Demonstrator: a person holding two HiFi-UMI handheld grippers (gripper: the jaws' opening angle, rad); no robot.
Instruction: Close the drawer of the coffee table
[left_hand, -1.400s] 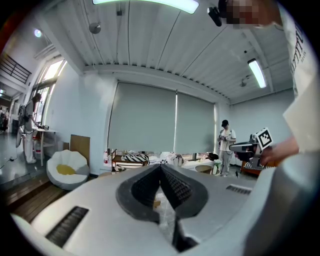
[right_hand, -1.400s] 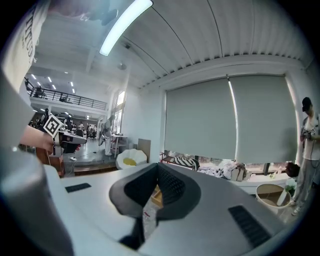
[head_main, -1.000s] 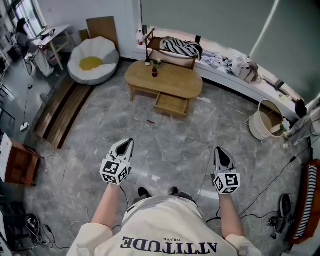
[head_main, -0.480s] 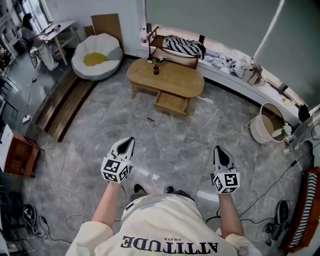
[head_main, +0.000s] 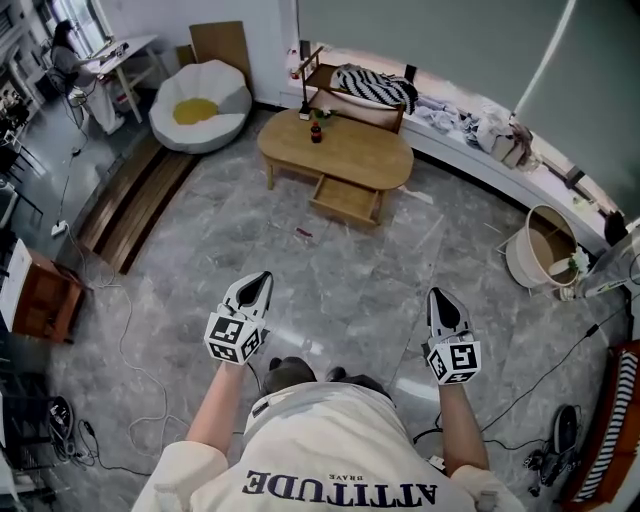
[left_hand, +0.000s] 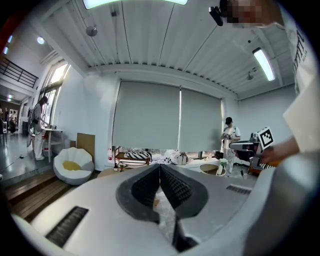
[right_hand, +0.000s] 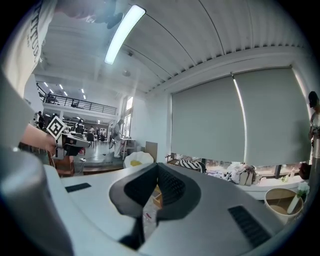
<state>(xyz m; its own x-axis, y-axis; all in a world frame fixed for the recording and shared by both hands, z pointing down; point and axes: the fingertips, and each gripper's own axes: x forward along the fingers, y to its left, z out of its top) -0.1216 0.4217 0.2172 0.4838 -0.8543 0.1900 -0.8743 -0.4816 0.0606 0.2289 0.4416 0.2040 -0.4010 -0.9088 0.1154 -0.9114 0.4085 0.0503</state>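
Note:
An oval wooden coffee table stands far ahead on the grey marble floor, its drawer pulled out toward me. A dark bottle stands on the tabletop. My left gripper and right gripper are held out in front of my body, well short of the table, both shut with nothing between the jaws. In the left gripper view the left gripper's jaws meet at the tips; in the right gripper view the right gripper's jaws do the same. The table shows only small beyond them.
A white round seat with a yellow cushion sits left of the table. Behind the table is a bench with a striped cloth. A basket stands at right. Wooden steps and cables lie at left.
The table and drawer have come slightly nearer and lower in the head view as I walk toward them. Both grippers stay shut and keep their places in front of me.

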